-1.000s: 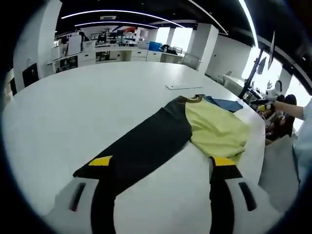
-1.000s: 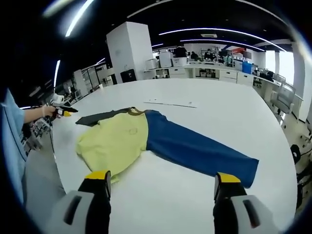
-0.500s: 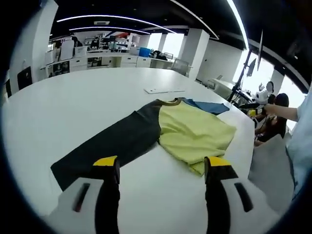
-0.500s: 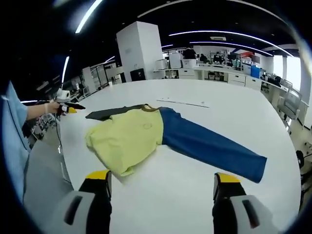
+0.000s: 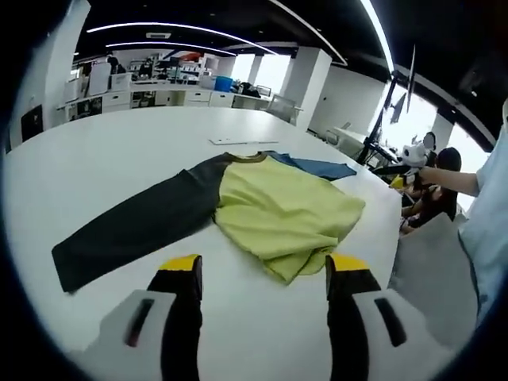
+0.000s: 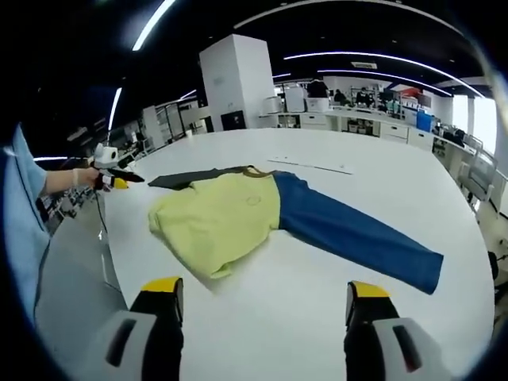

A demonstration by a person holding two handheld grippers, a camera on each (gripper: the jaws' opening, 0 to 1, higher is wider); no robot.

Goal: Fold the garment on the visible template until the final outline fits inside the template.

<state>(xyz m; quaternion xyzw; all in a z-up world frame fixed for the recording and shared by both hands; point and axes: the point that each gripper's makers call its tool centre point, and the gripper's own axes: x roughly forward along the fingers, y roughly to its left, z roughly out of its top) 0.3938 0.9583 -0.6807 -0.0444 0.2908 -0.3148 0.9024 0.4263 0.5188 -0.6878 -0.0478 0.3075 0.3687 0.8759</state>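
Note:
A long-sleeved garment lies flat on the white table [image 5: 119, 151]. Its yellow body [image 5: 286, 210] is rumpled at the hem. One sleeve is dark [image 5: 135, 226] and stretches left; the other is blue [image 5: 317, 167] and peeks out behind the body. In the right gripper view the yellow body [image 6: 222, 214] lies left of the long blue sleeve [image 6: 357, 234], with the dark sleeve [image 6: 186, 178] behind. My left gripper [image 5: 264, 266] is open just short of the yellow hem. My right gripper [image 6: 264, 290] is open over bare table [image 6: 278, 317], apart from the garment.
A thin pale strip [image 5: 238, 141] lies on the table beyond the collar, also the strip [image 6: 309, 164]. A person in a light blue sleeve [image 5: 484, 238] stands at the table edge; a hand holds a white and yellow device [image 6: 107, 163]. Desks and pillars stand far behind.
Both views have shifted with the hands. My left gripper was over the dark sleeve and is now near the yellow hem. The garment lies as before.

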